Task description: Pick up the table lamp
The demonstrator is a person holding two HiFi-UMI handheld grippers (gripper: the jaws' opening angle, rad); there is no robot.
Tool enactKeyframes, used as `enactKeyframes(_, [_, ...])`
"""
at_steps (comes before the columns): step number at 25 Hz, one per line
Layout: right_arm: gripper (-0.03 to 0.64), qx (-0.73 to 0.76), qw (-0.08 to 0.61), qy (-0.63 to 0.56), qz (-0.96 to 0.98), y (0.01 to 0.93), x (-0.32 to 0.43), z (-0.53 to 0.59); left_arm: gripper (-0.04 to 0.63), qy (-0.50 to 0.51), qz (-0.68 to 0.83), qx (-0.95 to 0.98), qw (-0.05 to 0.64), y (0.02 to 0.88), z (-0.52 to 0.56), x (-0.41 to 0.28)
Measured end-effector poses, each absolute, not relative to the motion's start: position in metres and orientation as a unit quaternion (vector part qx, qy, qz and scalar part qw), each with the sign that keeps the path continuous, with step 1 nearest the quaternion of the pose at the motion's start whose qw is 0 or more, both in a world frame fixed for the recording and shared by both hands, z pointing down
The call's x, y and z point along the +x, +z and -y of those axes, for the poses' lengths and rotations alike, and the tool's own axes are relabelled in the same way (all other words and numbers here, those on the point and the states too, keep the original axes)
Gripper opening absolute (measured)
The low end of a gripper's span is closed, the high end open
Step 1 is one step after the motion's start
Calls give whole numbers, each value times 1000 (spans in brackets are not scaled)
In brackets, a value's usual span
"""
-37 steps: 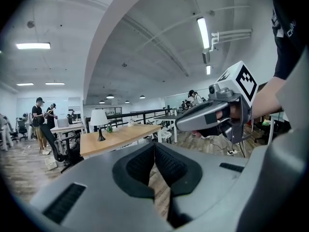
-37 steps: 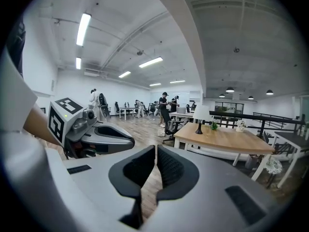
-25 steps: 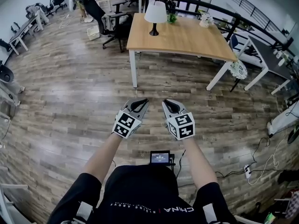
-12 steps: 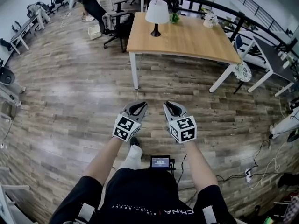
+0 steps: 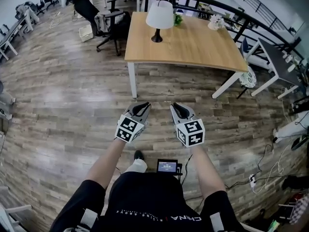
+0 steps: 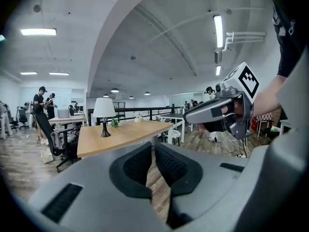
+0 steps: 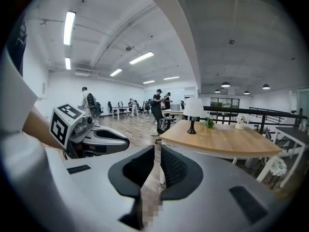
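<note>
A table lamp (image 5: 159,18) with a white shade and a dark stem stands near the far left corner of a wooden table (image 5: 193,45). It also shows in the left gripper view as the lamp (image 6: 104,114) and in the right gripper view as the lamp (image 7: 193,111), still far off. My left gripper (image 5: 143,107) and right gripper (image 5: 176,108) hover side by side over the floor, short of the table. Both are shut with nothing between their jaws. In the left gripper view the left gripper (image 6: 154,154) points toward the table; the right gripper (image 7: 157,157) does the same.
A small potted plant (image 5: 178,19) and a white ornament (image 5: 214,21) sit at the table's far edge. Office chairs (image 5: 108,22) stand left of the table, a black railing (image 5: 251,17) behind it, more desks (image 5: 275,57) to the right. Cables (image 5: 270,170) lie on the floor.
Both grippers and the person have moved forward across the floor toward the table; the table and lamp appear nearer. The jaws stay shut.
</note>
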State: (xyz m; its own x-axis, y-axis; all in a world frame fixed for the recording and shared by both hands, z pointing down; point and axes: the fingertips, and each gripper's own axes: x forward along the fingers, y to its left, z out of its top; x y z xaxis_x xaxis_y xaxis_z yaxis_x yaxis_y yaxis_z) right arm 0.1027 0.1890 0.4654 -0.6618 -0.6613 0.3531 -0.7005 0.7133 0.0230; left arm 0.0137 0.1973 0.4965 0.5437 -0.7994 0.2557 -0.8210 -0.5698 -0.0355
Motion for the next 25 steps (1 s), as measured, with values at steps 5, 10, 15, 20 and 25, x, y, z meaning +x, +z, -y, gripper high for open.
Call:
enactKeyframes(5, [40,380,177,60,906,468,69,-139,20,124,448,884,56,504,-145,-17])
enactKeyframes(10, [39,389,186,63,900,471,43,-103,20,121,441,887,65,509,-113,-44])
enactKeyframes(15, [38,393,184,74,898,475,30,-81,20,124,442,885,73,514,-94,-63])
enactKeyframes(20, [38,390,179,87,899,481,21,-61,20,125,438,886,83,521,-79,-74])
enactKeyframes(25, [38,381,183,89,902,490,10,-36,20,139,435,886,80,532,-63,-81])
